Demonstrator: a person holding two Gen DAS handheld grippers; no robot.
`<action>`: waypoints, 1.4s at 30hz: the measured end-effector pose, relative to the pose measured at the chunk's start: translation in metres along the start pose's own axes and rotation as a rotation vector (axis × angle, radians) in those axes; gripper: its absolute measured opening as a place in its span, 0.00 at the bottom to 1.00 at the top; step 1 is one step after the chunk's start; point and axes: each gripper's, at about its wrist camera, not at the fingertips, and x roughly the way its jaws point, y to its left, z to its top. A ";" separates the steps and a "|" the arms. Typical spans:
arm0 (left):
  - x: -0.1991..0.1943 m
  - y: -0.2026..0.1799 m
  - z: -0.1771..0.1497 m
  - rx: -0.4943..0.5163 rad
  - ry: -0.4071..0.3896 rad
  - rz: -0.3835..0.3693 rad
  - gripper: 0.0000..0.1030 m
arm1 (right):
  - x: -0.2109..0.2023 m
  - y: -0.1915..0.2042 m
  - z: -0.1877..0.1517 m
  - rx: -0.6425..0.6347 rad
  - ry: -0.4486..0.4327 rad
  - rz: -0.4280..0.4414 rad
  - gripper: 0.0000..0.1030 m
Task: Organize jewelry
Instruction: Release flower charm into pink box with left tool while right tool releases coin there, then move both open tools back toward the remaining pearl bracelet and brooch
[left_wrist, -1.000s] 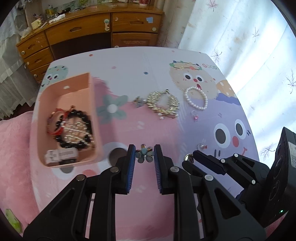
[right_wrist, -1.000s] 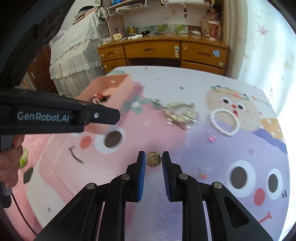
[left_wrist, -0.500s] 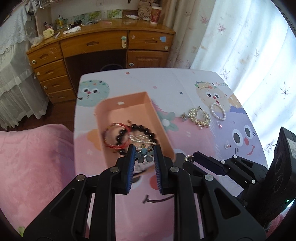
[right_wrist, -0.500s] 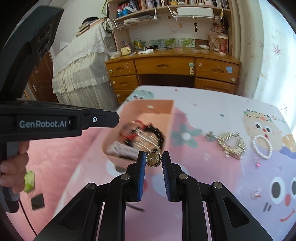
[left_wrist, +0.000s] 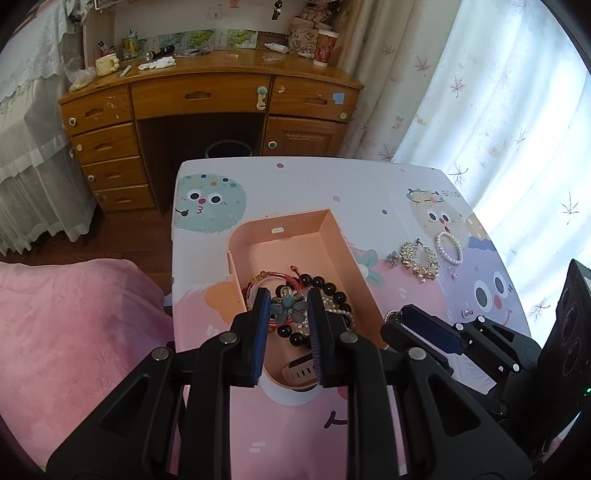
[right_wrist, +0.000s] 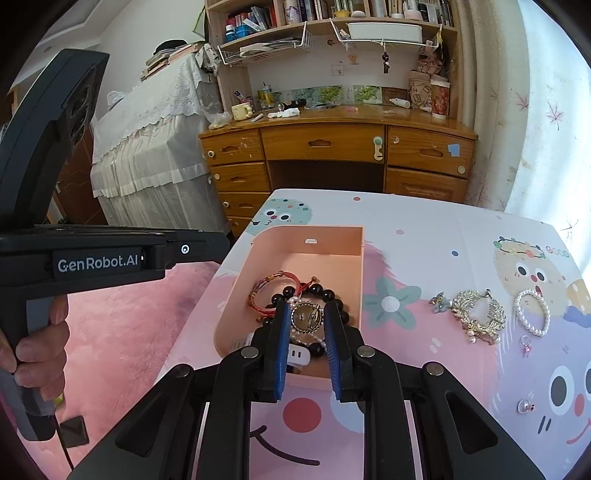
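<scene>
My left gripper is shut on a blue flower brooch and holds it over the pink box. My right gripper is shut on a round gold brooch, also over the pink box. The box holds a red cord bracelet, a black bead bracelet and a pearl piece. On the table lie a gold leaf hair comb, a pearl bracelet and a small blue flower piece.
The table has a cartoon-printed cloth. Small earrings lie at its right side. A pink bed cover lies to the left. A wooden desk stands beyond the table. A curtain hangs at the right.
Both grippers have lifted and moved left from the bare table, each with its brooch, and now hang over the pink box.
</scene>
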 end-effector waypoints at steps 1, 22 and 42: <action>0.003 -0.002 0.001 -0.005 0.004 -0.009 0.17 | 0.001 -0.001 0.000 0.012 0.001 -0.001 0.20; 0.025 -0.061 -0.008 -0.009 0.051 0.005 0.67 | -0.019 -0.104 -0.034 0.151 0.045 0.019 0.53; 0.068 -0.229 -0.034 0.048 0.101 -0.005 0.67 | -0.065 -0.331 -0.058 0.296 0.156 -0.016 0.84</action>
